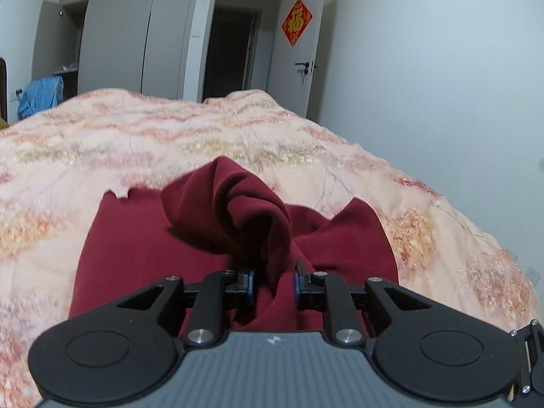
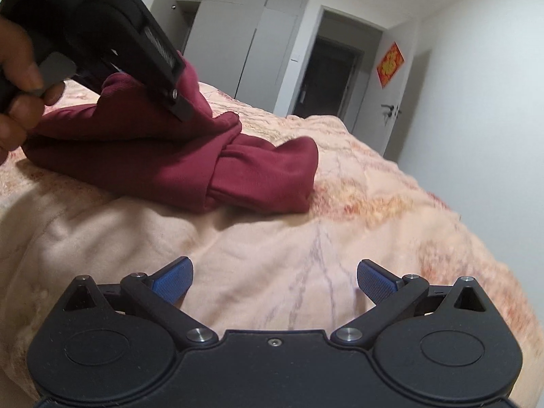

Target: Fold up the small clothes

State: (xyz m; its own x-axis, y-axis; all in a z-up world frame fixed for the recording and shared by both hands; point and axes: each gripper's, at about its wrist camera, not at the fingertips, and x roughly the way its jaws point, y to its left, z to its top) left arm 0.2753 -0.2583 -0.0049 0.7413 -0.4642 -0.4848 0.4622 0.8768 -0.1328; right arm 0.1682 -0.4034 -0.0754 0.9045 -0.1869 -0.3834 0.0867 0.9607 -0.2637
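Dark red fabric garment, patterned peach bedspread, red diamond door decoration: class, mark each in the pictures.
Dark red fabric garment (image 2: 258,176): right wrist view, folded end.
Patterned peach bedspread (image 1: 204,136): left wrist view, bare top.
Red diamond door decoration (image 1: 296,22): left wrist view, centre.

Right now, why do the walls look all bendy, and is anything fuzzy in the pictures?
Both views come through fisheye lenses, so the door frame and wardrobe curve and the corners go dark. In the left wrist view the red garment is fairly sharp. In the right wrist view the bedspread is smeared and the left claw looks soft.
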